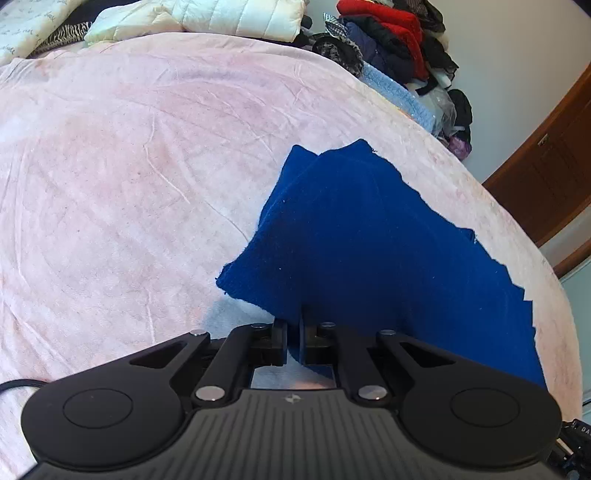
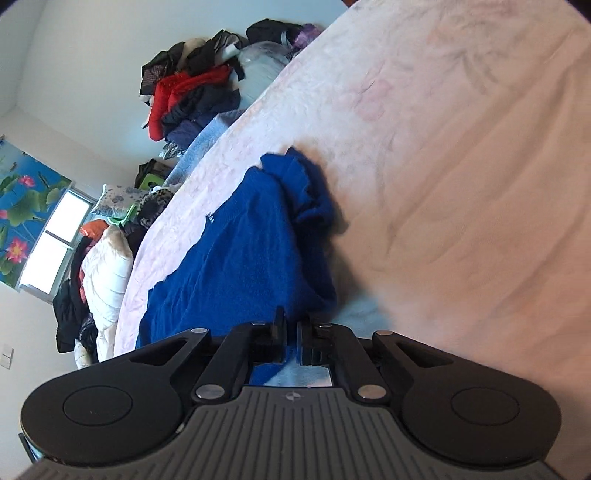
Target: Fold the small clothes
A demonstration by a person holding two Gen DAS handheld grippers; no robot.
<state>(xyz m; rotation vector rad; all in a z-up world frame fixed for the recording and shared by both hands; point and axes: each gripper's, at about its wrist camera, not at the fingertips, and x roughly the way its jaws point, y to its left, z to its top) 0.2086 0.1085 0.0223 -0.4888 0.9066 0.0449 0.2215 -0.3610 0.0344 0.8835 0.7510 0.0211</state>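
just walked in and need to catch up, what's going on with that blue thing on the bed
A person is folding a dark blue knitted garment on a bed covered with a pale pink sheet, using two handheld grippers. The left gripper is shut on the garment's near edge, and the right gripper is shut on the near edge too. The garment lies partly bunched, its fold not yet finished. A pile of red and dark clothes sits beyond the bed.

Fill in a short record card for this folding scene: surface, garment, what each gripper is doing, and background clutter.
surface: pink bedspread
garment: blue cloth, rumpled, lying near the bed's edge
left gripper: shut on the blue cloth's near edge
right gripper: shut on the blue cloth's near edge
background: clothes pile beyond the bed
fold: not yet done
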